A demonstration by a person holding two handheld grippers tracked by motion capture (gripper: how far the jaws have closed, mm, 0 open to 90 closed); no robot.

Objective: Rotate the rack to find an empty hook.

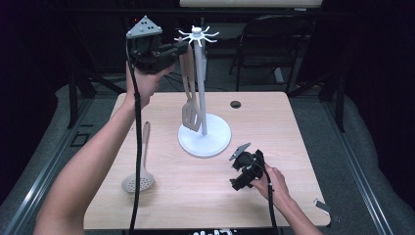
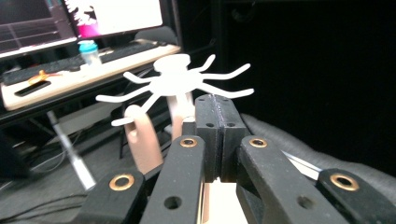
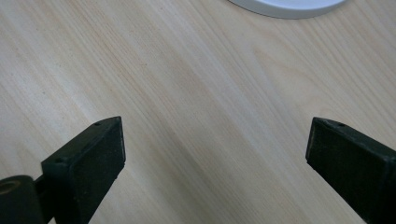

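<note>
Left claw [image 1: 182, 48] raised high beside the top of the white utensil stand [image 1: 203, 139], jaws clamped together. In the left gripper view a pale strip runs up between the jaws from below, so it reads as gripping the slotted spatula [image 1: 190, 105] by the top of its handle. The spatula hangs blade down along the stand's pole, blade just above the round base. The spatula's handle end sits right at the ring of hooks [image 2: 177, 79]; whether its hole is already over a prong cannot be told from here.

Right claw [image 1: 240, 171] rests low over the worktop [image 1: 274, 127], near the stand's base, jaws wide apart and holding nothing. The right gripper view gives bare wood between the two pads [image 3: 95, 149].

A slotted spoon [image 1: 139, 180] lies flat on the worktop at the left, well apart from the stand, handle pointing away from the person.

Step in hand, as judged: hanging the spatula on a hook.
- Keep the handle upright so the hole meets the prong square.
- Slide it onto the prong, then lower slightly so the weight settles before the grip is let go.
- Release slowly; a swinging blade could knock the pole.
- The stand looks top-light but narrow; the free claw could steady the base if it rocks.
- The spoon looks to be next.
</note>
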